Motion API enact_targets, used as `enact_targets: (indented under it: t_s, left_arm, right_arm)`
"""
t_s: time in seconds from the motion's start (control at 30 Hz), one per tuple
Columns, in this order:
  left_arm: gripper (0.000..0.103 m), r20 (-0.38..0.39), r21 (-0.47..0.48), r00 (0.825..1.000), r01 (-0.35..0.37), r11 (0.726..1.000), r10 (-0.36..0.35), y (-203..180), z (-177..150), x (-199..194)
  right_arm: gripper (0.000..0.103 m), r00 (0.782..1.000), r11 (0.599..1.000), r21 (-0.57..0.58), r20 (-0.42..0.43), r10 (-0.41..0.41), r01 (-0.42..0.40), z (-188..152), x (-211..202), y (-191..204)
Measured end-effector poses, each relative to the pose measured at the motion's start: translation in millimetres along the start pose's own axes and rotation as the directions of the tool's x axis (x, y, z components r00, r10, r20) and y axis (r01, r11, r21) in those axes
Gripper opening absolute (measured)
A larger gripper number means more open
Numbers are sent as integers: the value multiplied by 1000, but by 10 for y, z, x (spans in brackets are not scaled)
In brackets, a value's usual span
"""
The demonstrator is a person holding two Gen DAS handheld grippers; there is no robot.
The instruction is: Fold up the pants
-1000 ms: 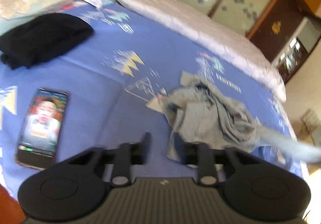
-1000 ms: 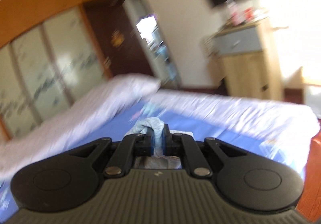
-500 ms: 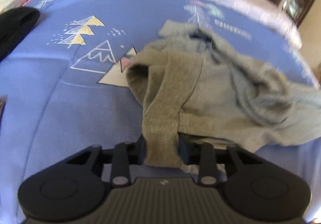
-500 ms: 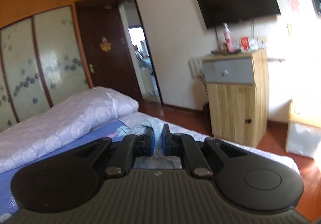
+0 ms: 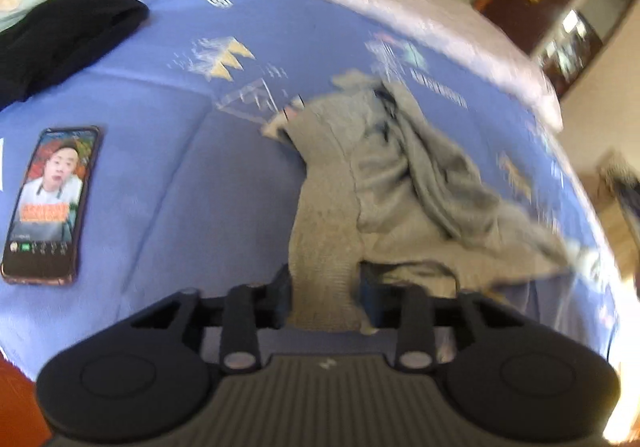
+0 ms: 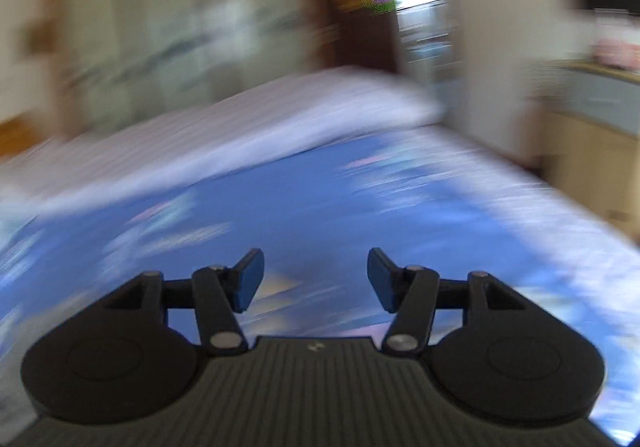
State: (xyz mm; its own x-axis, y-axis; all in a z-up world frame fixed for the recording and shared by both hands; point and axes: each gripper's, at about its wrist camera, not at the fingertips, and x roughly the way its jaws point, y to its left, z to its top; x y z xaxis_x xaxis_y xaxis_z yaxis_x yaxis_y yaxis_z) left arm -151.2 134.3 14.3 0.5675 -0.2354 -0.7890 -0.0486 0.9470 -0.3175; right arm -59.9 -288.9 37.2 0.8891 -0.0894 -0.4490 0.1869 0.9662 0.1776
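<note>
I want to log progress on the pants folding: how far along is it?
Barely begun. Done: no fold shows; the grey pants lie crumpled on the blue bedspread. In hand: the waistband sits between the left claw fingers while its jaws are opening. The right claw is opening and empty. Left: spreading flat and every fold.
</note>
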Motion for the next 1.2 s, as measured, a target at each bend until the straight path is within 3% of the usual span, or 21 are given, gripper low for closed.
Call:
enact_targets:
  t_s: [0.07, 0.13, 0.2, 0.27, 0.33, 0.43, 0.5, 0.57, 0.6, 0.63, 0.67, 0.7, 0.73, 0.77, 0.8, 0.87, 0.9, 0.97, 1.03, 1.1, 1.2]
  left_arm:
    - [58, -10, 35, 1000, -27, 999, 28, 9, -5, 21]
    - [63, 27, -20, 998, -54, 998, 55, 159, 99, -20]
    - [65, 67, -114, 996, -49, 992, 57, 351, 305, -39]
    - [65, 105, -141, 991, -64, 988, 79, 426, 516, 39]
    - [65, 109, -136, 987, -103, 985, 119, 422, 763, 251]
    - [65, 88, -123, 993, -72, 990, 83, 368, 1080, 678]
    - [81, 83, -91, 993, -75, 993, 82, 318, 1271, 972]
    - [92, 92, -57, 992, -81, 995, 86, 266, 1340, 1191]
    - [93, 88, -44, 992, -82, 996, 86, 214, 1360, 1304]
    - [93, 77, -30, 994, -71, 997, 74, 199, 1382, 1420]
    - [84, 61, -24, 996, -59, 998, 61, 188, 1403, 1521]
    - [55, 32, -27, 998, -54, 998, 55, 171, 1401, 1614]
    - [46, -17, -37, 998, -60, 998, 59, 144, 1404, 1719]
    - [39, -13, -29, 996, -85, 996, 84, 101, 1414, 1746]
    - [25, -8, -6, 997, -81, 997, 81, 37, 1431, 1735]
    - [23, 4, 6, 997, -82, 997, 82, -68, 1492, 1655]
    - [22, 28, 21, 996, -88, 996, 87, -107, 1537, 1600]
    - [22, 105, 45, 988, -119, 992, 114, -189, 1647, 1410]
    - [22, 192, 53, 974, -134, 990, 122, -251, 1789, 1166]
    - [22, 275, 47, 949, -172, 984, 153, -284, 1921, 952]
    - [22, 320, 8, 926, -216, 976, 202, -255, 2075, 784]
  right_arm:
    - [60, 984, 984, -68, -75, 159, -164, -17, 224, 474]
    - [59, 953, 953, -107, -147, 266, -282, -18, 467, 910]
    - [59, 912, 915, -134, -217, 348, -381, -13, 794, 1298]
    - [59, 879, 883, -164, -280, 385, -439, -3, 1128, 1657]
    - [59, 856, 867, -184, -345, 385, -464, -12, 1501, 2013]
    - [59, 837, 866, -185, -412, 361, -464, 0, 1871, 2441]
    - [59, 823, 871, -185, -460, 332, -455, -62, 2155, 2561]
    - [59, 810, 882, -184, -508, 292, -434, -176, 2334, 2539]
    - [59, 801, 886, -182, -532, 276, -426, -238, 2428, 2536]
    - [58, 782, 890, -164, -561, 271, -426, -295, 2503, 2515]
    - [43, 759, 892, -133, -588, 279, -431, -328, 2520, 2470]
    - [10, 730, 892, -96, -617, 294, -441, -369, 2577, 2457]
    - [4, 705, 890, -59, -635, 316, -452, -388, 2597, 2438]
    - [4, 708, 889, -47, -624, 330, -456, -362, 2563, 2409]
    - [3, 727, 884, -57, -595, 344, -464, -298, 2484, 2383]
    - [3, 789, 884, -75, -491, 370, -462, -38, 2291, 2242]
    - [3, 809, 890, -55, -447, 382, -452, 117, 2227, 2128]
    - [3, 871, 923, -15, -339, 357, -384, 480, 2103, 1785]
    - [3, 940, 960, 23, -198, 280, -281, 881, 1919, 1296]
    - [3, 980, 978, 108, -74, 185, -177, 1190, 1710, 738]
    - [3, 996, 953, 301, 87, 0, -26, 1431, 1277, -229]
